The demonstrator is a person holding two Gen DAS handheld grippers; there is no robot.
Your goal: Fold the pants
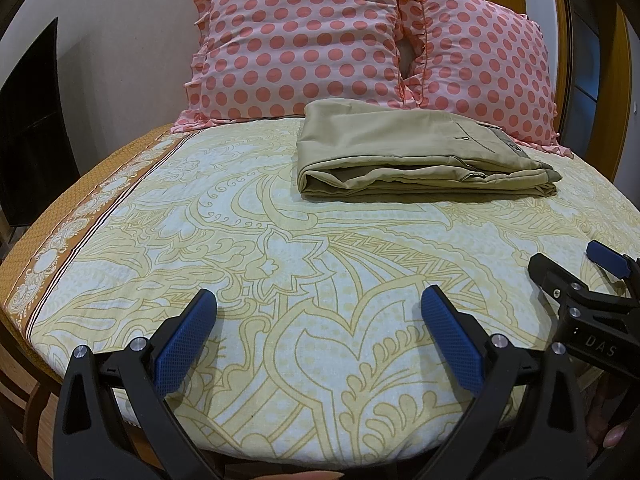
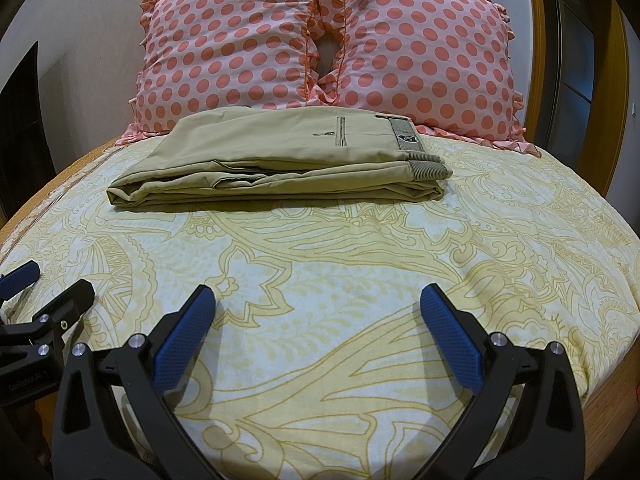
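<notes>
- Pants (image 2: 276, 160): khaki woven cloth, lying as a flat layered rectangle on the bed (image 2: 360, 280), just in front of the pillows (image 2: 320, 48); ribbed waistband and welt pocket face up.
- Progress: folding appears complete; judged from the stacked edges, at most a little squaring-up remains.
- Left tongs (image 1: 318, 312): spread wide, holding nothing, near the foot of the bed, well apart from the pants.
- Right tongs (image 2: 318, 312): likewise wide and empty.
- Textures: blue knurled pads (image 2: 450, 340); paisley-printed sheet; frilled polka-dot pillows.
</notes>
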